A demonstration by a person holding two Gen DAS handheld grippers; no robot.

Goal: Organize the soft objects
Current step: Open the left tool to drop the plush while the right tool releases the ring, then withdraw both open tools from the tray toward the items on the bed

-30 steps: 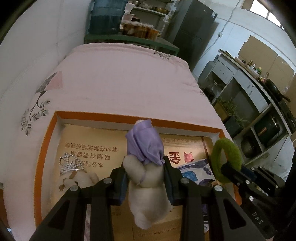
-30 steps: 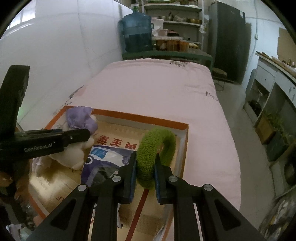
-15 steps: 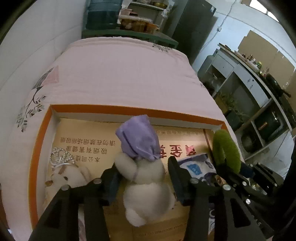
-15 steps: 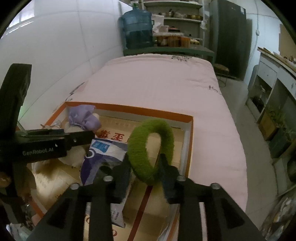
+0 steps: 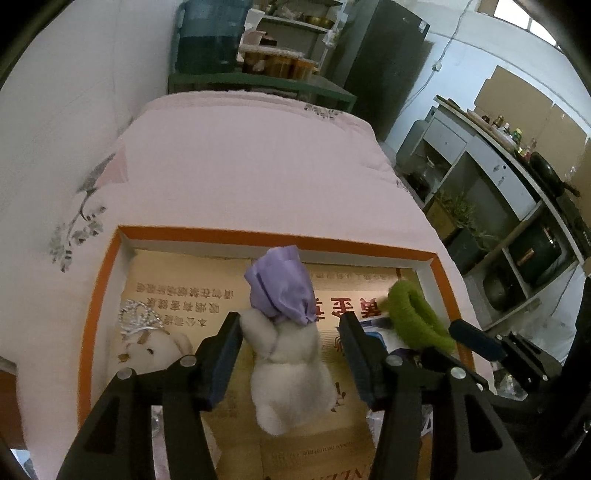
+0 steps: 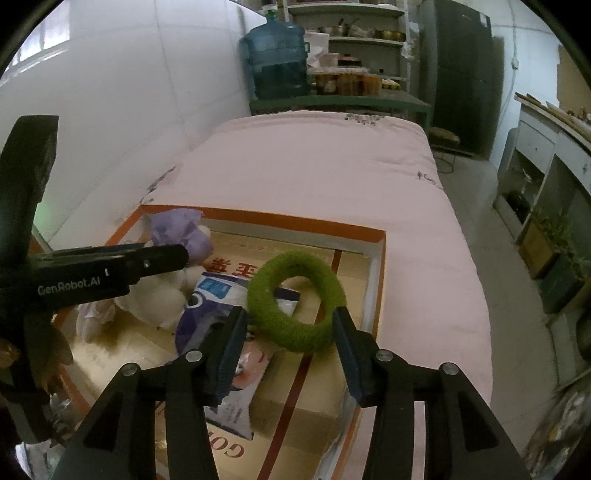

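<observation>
Jaws just opened: fuzzy green ring (image 6: pixel 295 301), purple-capped white plush (image 5: pixel 288 354).

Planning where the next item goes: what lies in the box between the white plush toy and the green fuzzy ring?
A blue-and-white plastic packet lies there on the cardboard lining, between the white plush toy and the green fuzzy ring, which partly overlaps it. The right wrist view shows it best.

Soft, even daylight fills both fisheye views; a bright window (image 5: pixel 517 14) at 1 o'clock in the left view is overexposed. The pale pink quilted bedspread (image 6: pixel 332 166) looks washed out. Shadows are faint. Straight lines bow toward the dark circular vignette, and detail softens at the rim.
</observation>
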